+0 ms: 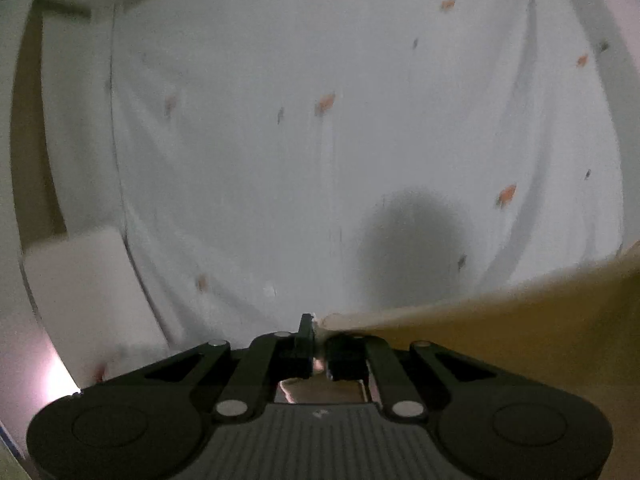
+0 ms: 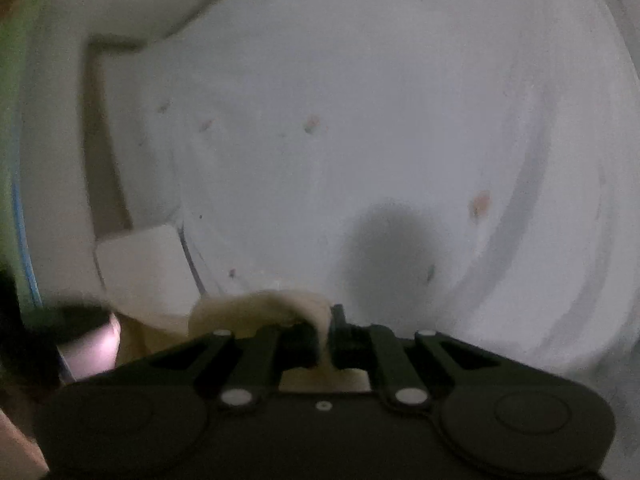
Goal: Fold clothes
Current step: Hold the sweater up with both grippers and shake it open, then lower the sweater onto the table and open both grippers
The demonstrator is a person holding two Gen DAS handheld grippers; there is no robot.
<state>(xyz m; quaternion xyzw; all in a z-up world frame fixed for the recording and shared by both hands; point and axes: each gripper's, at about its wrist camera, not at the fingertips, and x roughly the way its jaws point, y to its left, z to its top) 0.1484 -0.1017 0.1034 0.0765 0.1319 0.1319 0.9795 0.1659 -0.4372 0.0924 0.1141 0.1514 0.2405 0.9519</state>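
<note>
At the far left of the left wrist view, a pale block-shaped thing (image 1: 86, 280) is seen lying beside the edge of a white sheet (image 1: 280, 160), which is scattered with small orange and grey marks and spreads across most of the scene. A round dark shadow (image 1: 412, 248) is cast on the sheet, right of the middle. Near the bottom centre, the left gripper (image 1: 316, 344) is seen with its fingers brought together on the edge of a tan cloth (image 1: 520, 332); from that pinch the cloth is stretched away to the right and fills the near right corner, lifted off the sheet. In the right wrist view, which is blurred, the same pale block (image 2: 144, 272) is seen at the left, with the sheet (image 2: 360, 120) beyond and to the right of it. At the bottom centre, the right gripper (image 2: 330, 332) is clamped on a bunched fold of the cloth (image 2: 264, 308), which is humped up just left of the fingers and drawn down between them. The shadow (image 2: 384, 256) is again seen on the sheet beyond the gripper, slightly to the right.
</note>
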